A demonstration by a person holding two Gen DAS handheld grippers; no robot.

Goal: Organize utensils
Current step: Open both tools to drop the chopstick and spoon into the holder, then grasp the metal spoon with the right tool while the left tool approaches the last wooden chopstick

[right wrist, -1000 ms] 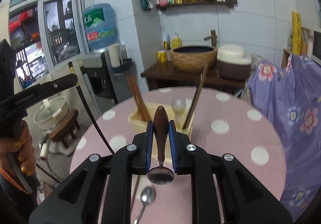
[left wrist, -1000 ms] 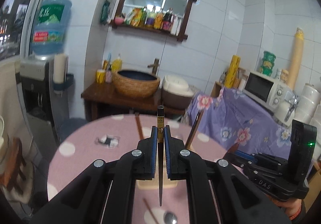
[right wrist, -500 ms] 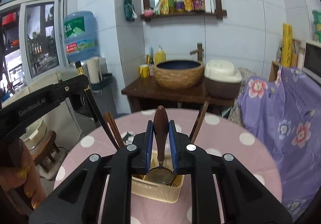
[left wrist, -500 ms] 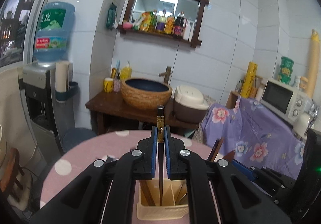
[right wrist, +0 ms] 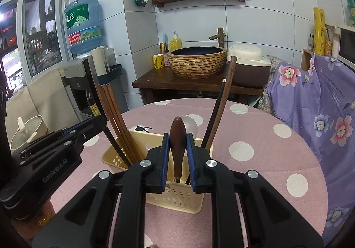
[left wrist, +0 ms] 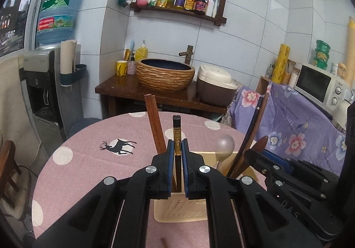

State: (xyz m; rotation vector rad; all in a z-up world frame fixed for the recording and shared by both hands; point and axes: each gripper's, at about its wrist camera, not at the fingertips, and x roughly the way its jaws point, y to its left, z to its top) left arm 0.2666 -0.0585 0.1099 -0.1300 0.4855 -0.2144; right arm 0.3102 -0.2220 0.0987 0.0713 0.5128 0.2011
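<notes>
A cream perforated utensil holder (left wrist: 177, 210) (right wrist: 177, 197) stands on the pink dotted table. My left gripper (left wrist: 177, 148) is shut on a black chopstick with a gold band (left wrist: 177, 134), upright, its lower end inside the holder. My right gripper (right wrist: 178, 139) is shut on a spoon with a brown wooden handle (right wrist: 177, 137), its bowl end down in the holder. Brown chopsticks (right wrist: 113, 119) lean in the holder's left part. Darker chopsticks (right wrist: 218, 112) and a pale round spoon (left wrist: 225, 143) stand in its right part.
The round table (right wrist: 255, 137) has a pink cloth with white dots and a deer print (left wrist: 118, 145). Behind stand a water dispenser (left wrist: 44, 83), a washstand with a woven basin (left wrist: 165, 76), a rice cooker (left wrist: 215, 88) and a microwave (left wrist: 319, 86).
Both grippers have moved down over the holder. The chopstick and the spoon now reach inside it. Earlier they were held higher above the table.
</notes>
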